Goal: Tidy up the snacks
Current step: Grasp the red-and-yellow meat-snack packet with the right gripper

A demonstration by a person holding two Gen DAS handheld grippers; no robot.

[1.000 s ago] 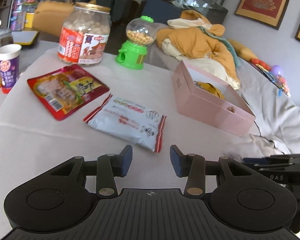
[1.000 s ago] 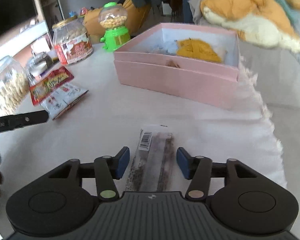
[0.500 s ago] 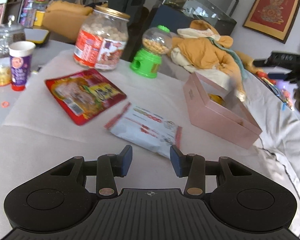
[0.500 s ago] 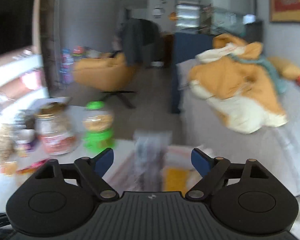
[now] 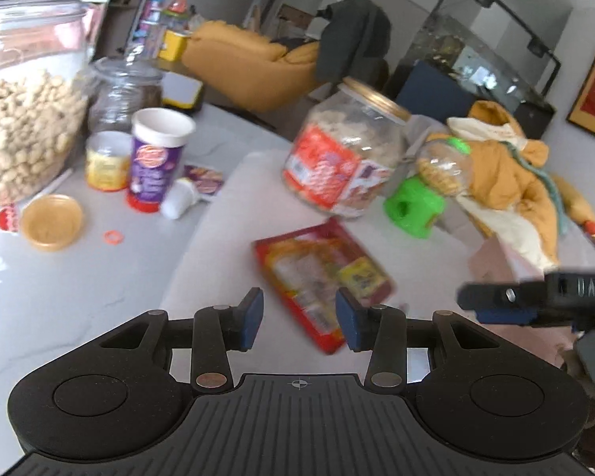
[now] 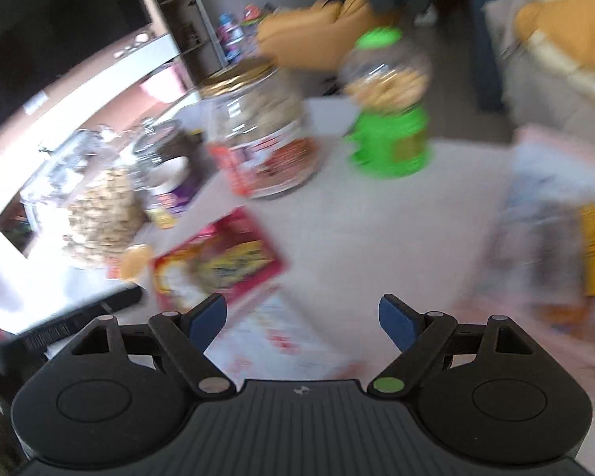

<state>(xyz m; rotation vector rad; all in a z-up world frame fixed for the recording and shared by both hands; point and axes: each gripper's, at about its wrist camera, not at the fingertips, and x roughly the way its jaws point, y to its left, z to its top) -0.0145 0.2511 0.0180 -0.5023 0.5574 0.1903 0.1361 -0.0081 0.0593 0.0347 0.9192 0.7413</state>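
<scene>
Red foil snack pouch [image 5: 323, 281] lies flat on the white cloth [image 5: 226, 238], just ahead of the left gripper [image 5: 298, 319], whose blue pads [image 5: 252, 317] stand moderately apart with nothing between them; the pouch's near corner falls inside the gap in this view, but whether the pads touch it cannot be told. Right gripper [image 6: 303, 319] is spread wide and empty, above a white-and-red printed packet [image 6: 297, 337] lying on the cloth directly beneath its jaws. Right view is heavily blurred, so detail there is unreliable. Pink box [image 6: 555, 214] sits to the right of that view with blurred wrappers and something yellow already inside. Labelled jar [image 5: 345, 158] and green candy dispenser [image 5: 420, 194] stand behind the pouch, near but apart from it. Judgement: step in hand is picking the next flat packet for the box, left claw on the red pouch, right on the white packet. Flat foil gives little to grip, so approach low along the cloth, take a free edge or corner between the pads, close fully before lifting. Risks: pinching the cloth along with the wrapper; the pouch sliding toward the jar; the two grippers crowding each other, since the right one already shows at the edge of the left view.
</scene>
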